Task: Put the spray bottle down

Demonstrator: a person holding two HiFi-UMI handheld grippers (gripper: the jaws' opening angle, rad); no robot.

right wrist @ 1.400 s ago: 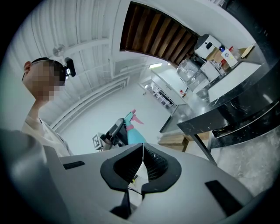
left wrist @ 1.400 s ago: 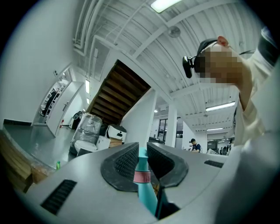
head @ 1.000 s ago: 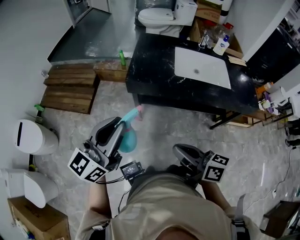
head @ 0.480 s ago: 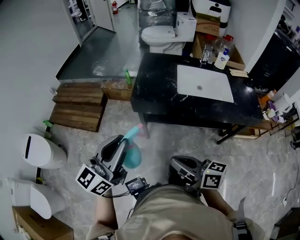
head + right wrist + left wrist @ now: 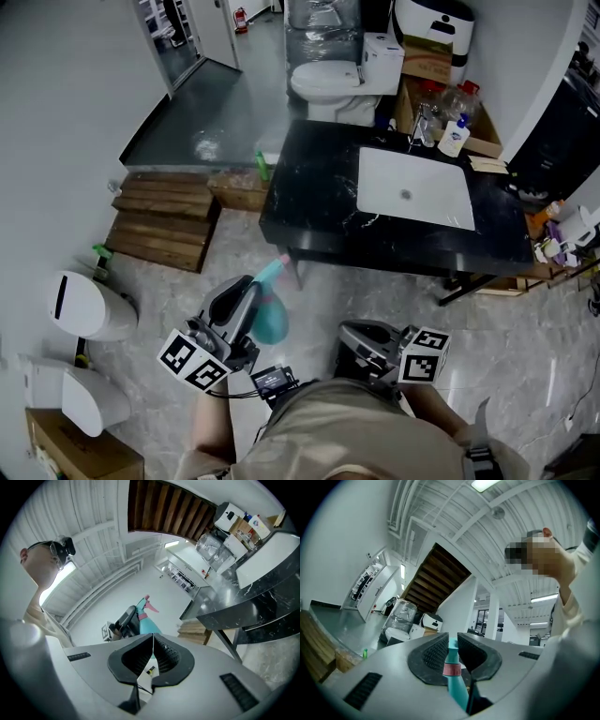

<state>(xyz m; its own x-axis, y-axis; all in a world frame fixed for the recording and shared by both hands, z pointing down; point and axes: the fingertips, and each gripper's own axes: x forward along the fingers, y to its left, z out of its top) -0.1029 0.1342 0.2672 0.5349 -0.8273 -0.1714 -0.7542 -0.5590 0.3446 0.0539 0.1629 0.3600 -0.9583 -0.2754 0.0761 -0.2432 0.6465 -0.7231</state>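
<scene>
Left gripper [image 5: 452,644] jaws are pinching the neck of the teal spray bottle [image 5: 457,686], pads pressing on both sides. Right gripper [image 5: 152,644] jaws are sitting shut together, nothing between them. Bottle is hanging in the air over the grey floor [image 5: 375,281], nozzle pointing toward the black table [image 5: 319,202] with its white sink [image 5: 412,192], short of the near edge.

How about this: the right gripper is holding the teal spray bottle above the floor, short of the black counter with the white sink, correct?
Not quite. The left gripper holds the teal spray bottle, jaws clamped on its neck, as the left gripper view shows; the right gripper is shut, empty. It is indeed above the floor, short of the black counter.
</scene>
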